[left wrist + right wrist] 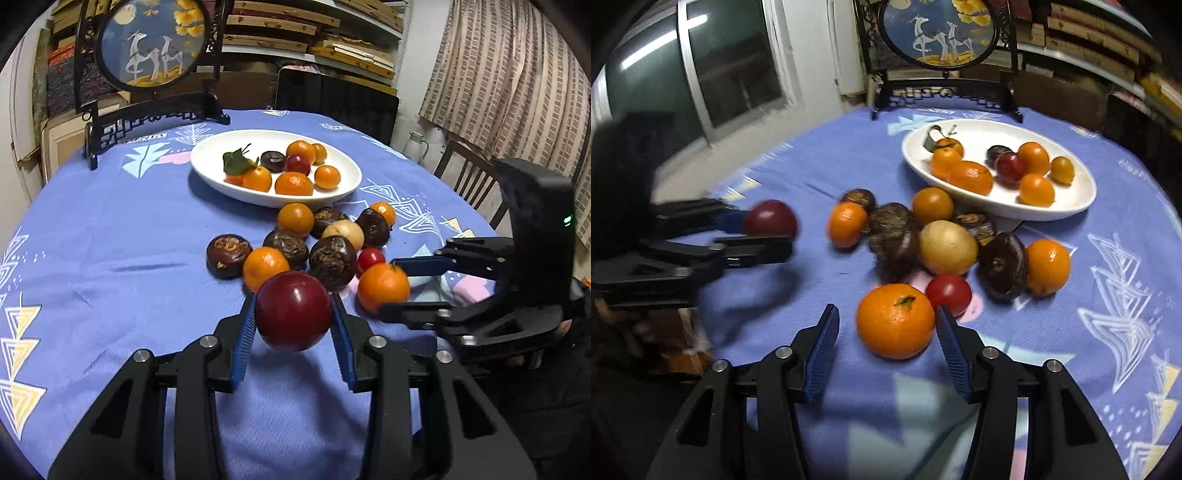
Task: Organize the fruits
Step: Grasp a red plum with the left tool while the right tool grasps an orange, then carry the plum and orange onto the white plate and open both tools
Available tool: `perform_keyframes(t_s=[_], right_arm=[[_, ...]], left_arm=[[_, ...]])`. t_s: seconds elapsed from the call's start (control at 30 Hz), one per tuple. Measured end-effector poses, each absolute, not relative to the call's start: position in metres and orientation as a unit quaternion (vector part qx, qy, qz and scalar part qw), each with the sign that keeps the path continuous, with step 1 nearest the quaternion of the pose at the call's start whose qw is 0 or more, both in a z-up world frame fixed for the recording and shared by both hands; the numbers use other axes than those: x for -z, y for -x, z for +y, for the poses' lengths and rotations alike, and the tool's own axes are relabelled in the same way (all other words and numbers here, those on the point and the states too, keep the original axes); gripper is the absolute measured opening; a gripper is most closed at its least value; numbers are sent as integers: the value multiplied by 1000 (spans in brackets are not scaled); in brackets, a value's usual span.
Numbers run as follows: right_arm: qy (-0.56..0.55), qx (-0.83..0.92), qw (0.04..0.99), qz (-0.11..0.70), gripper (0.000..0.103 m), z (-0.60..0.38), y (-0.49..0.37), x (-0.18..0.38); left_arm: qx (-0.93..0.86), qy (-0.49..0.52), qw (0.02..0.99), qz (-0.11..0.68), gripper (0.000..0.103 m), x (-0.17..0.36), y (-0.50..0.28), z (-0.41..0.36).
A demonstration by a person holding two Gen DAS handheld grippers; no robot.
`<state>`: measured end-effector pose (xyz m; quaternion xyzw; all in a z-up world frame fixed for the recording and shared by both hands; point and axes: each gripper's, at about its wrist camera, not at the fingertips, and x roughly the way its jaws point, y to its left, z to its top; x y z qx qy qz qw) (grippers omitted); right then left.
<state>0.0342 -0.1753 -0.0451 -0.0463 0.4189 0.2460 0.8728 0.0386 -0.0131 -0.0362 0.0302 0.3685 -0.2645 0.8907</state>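
My left gripper's [293,314] ribbed blue pads are pressing a glossy, smooth dark red fruit [293,310]; a matt, printed blue cloth [110,258] is lying under the glazed white dish [207,166].

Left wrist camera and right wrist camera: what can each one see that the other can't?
Only the left wrist view shows the striped curtain, a white jug and a wooden chair. Only the right wrist view shows the window. Both show the white plate of fruit, the round deer picture, the left tool shut on a red plum, and the right tool open around a mandarin.
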Motion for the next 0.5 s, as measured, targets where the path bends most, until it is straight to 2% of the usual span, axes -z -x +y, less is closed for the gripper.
perform_keyframes(t_s=[0.03, 0.23, 0.5], right_arm=[[42, -242, 868, 431, 46, -175, -38, 49], [-3, -252, 873, 418, 45, -192, -36, 42], [-40, -256, 887, 383, 45, -232, -73, -14]], left_arm=[[264, -28, 890, 370, 38, 37, -39, -12], [268, -19, 891, 367, 38, 37, -41, -10], [289, -14, 889, 355, 38, 6, -84, -26]])
